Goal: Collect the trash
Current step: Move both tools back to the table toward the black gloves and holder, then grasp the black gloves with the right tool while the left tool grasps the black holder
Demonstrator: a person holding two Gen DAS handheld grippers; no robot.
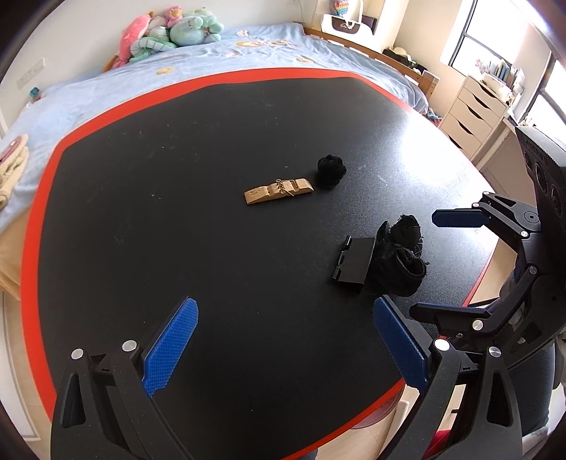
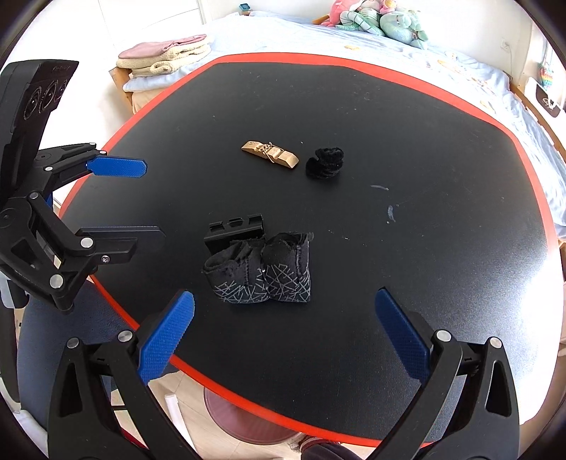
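On the black table with a red rim (image 1: pixel 141 219) (image 2: pixel 442 247) lie a tan wooden piece with a wire clip (image 1: pixel 278 190) (image 2: pixel 270 155), a small black crumpled ball (image 1: pixel 330 171) (image 2: pixel 325 163), a black fabric bundle with a grey line pattern (image 1: pixel 401 260) (image 2: pixel 261 272) and a flat black plastic part (image 1: pixel 353 262) (image 2: pixel 235 231) touching it. My left gripper (image 1: pixel 286 339) (image 2: pixel 152 201) is open and empty above the near table edge. My right gripper (image 2: pixel 284 327) (image 1: pixel 431 263) is open and empty, just short of the fabric bundle.
A bed with a blue sheet (image 1: pixel 198 63) (image 2: pixel 353 39) and plush toys (image 1: pixel 169 32) stands behind the table. Folded towels (image 2: pixel 166 56) lie at its end. A white drawer unit (image 1: pixel 470 109) is at the right. A round reddish bin (image 2: pixel 244 421) sits under the table's near edge.
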